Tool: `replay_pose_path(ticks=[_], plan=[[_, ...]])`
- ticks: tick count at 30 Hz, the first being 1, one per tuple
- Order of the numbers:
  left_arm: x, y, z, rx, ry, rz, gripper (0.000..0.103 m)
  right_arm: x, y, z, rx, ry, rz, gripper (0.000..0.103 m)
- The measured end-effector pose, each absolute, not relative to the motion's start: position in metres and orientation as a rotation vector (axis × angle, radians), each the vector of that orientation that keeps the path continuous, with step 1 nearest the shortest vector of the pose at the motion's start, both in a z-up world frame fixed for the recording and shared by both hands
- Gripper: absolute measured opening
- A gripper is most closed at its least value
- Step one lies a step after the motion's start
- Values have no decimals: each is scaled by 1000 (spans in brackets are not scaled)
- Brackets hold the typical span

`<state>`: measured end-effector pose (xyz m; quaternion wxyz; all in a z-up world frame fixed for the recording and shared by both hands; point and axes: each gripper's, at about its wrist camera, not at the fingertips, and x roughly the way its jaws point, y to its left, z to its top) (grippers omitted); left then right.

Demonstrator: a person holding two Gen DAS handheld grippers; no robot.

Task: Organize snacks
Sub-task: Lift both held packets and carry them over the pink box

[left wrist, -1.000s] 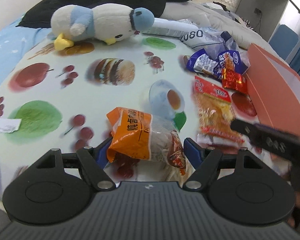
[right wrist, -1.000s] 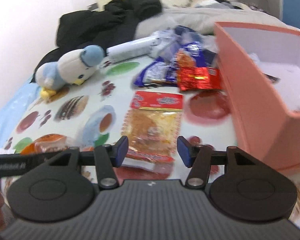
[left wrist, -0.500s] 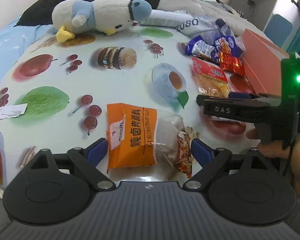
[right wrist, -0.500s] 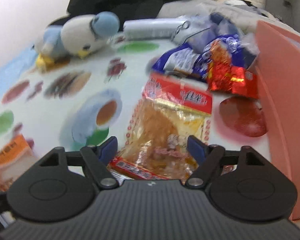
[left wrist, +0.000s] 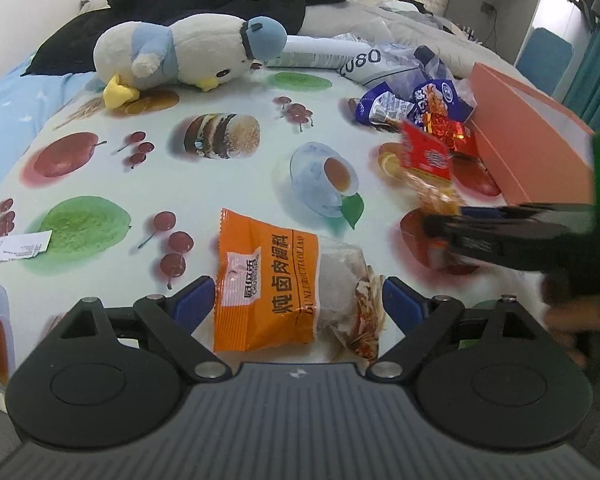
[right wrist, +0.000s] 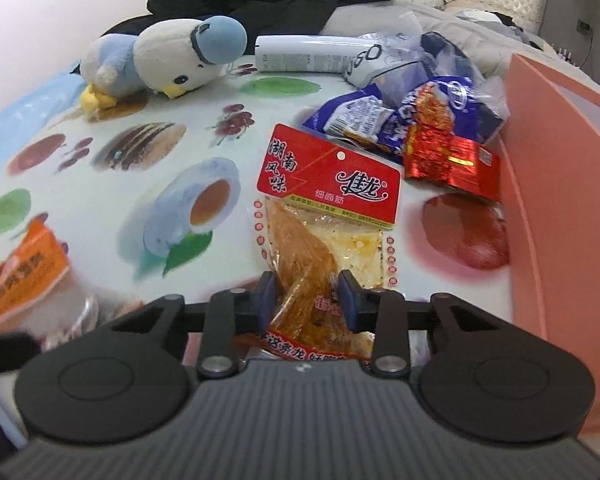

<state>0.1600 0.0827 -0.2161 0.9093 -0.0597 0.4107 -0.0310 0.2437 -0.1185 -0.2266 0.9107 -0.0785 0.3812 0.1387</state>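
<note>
Right gripper just closing, pinching the red packet; left gripper wide around the orange packet: lift only once bite holds.

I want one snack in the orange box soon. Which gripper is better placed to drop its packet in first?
Right. The right gripper has just closed on the red-topped packet beside the orange box; the left gripper stands open around the orange packet, farther off.
</note>
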Motion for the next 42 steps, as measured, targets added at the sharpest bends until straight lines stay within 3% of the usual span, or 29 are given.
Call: replay_pose_path(ticks=[9,14,16,19,42], plan=[[177,82,-228,-126,844,-50,92,197,-146,-218,-116,804,274,34],[184,75,-234,-149,848,-70,78,181,-151,-215,-121,806,281,34],[184,73,-232,-174,843,-80,63,177,-154,-213,-119,806,279,33],[180,67,-226,-185,836,-75,53,170,-160,-207,-110,802,280,33],[90,41,-145,-283,735,-89,50,102,-179,-134,-86,697,314,31]])
